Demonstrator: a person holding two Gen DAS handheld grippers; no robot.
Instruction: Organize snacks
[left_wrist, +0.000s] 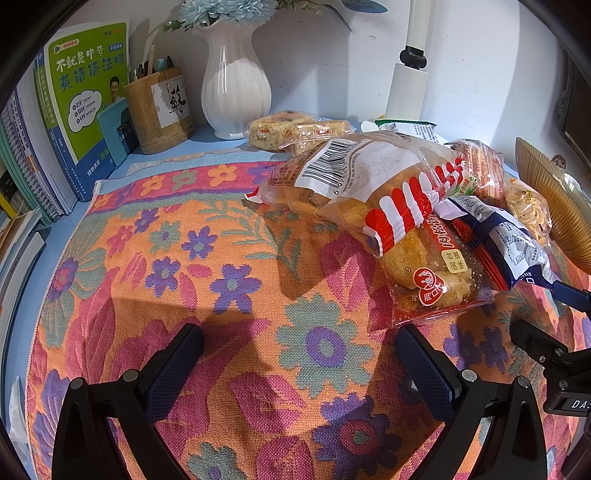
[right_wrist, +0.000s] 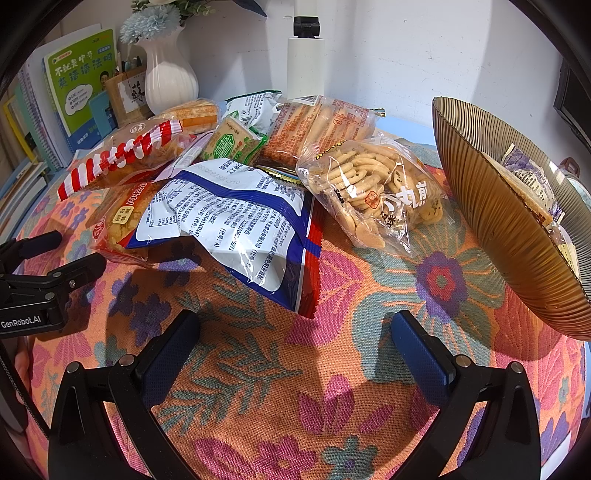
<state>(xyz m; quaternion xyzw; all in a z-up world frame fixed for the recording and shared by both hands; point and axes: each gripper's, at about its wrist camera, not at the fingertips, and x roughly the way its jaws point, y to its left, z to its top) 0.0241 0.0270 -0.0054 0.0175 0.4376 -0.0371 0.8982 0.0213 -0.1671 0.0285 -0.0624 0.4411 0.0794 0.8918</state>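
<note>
surface: floral cloth (right_wrist: 332, 369) | on it: snack packets (right_wrist: 229, 218), ribbed gold bowl (right_wrist: 491, 221)

- Your left gripper (left_wrist: 297, 356) hovers low, its two dark blue-padded fingers (left_wrist: 173, 363) spread wide apart with nothing between them.
- Your right gripper (right_wrist: 295, 345) hovers the same way, fingers (right_wrist: 419, 354) parted wide and holding nothing.

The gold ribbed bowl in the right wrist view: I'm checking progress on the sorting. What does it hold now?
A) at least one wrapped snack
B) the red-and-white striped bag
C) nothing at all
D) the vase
A: a wrapped snack with a purple-and-white wrapper lies inside the gold ribbed bowl.
</note>
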